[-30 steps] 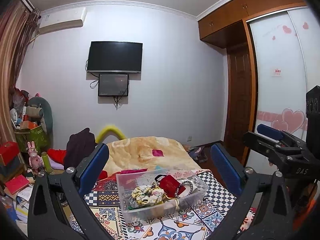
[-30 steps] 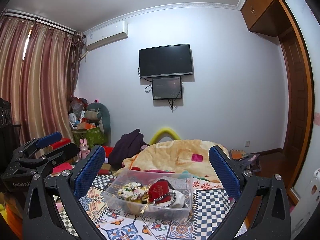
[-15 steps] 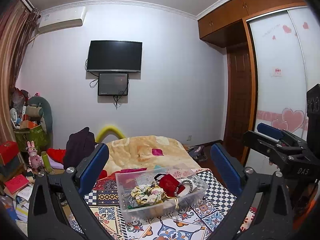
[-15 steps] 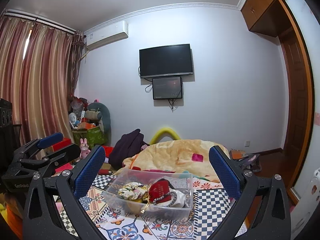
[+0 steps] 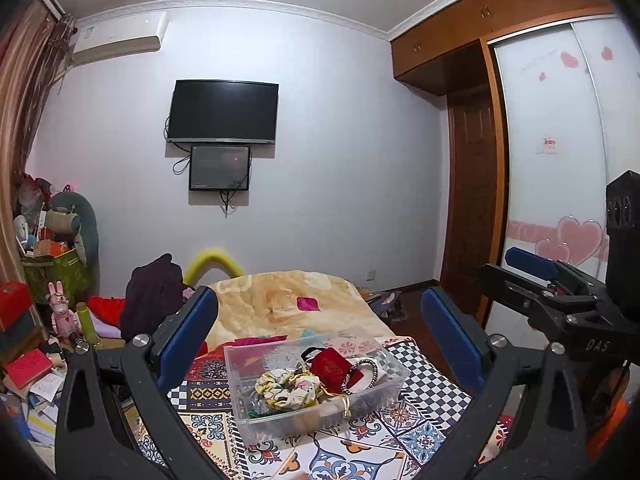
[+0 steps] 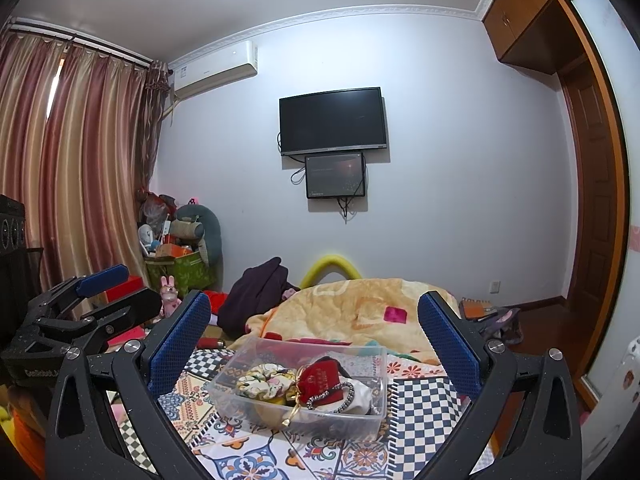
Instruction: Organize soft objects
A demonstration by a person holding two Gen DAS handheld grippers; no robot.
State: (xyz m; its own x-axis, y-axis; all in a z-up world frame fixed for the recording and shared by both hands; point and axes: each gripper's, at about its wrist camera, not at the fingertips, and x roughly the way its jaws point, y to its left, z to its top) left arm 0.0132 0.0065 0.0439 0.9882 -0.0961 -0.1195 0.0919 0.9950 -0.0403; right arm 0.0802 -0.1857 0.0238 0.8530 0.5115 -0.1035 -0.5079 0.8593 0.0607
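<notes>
A clear plastic box (image 5: 256, 420) stands on the patterned cloth (image 5: 208, 394). It holds a floral scrunchie (image 5: 286, 388), a red pouch (image 5: 332, 368), a beaded bracelet (image 5: 370, 368) and other small items. It also shows in the right wrist view (image 6: 372, 420) with the scrunchie (image 6: 264, 380) and pouch (image 6: 322, 382). My left gripper (image 5: 318, 336) is open and empty, above and in front of the box. My right gripper (image 6: 314, 334) is open and empty, likewise. Each gripper shows in the other's view, the right one (image 5: 536, 276) and the left one (image 6: 96, 296).
A bed with a beige blanket (image 5: 288, 300) lies behind the box. A dark garment (image 5: 152, 300) and a yellow foam tube (image 5: 216, 260) lie at its far left. Clutter, boxes and a pink rabbit toy (image 5: 60, 312) fill the left. A wardrobe (image 5: 560, 160) stands on the right.
</notes>
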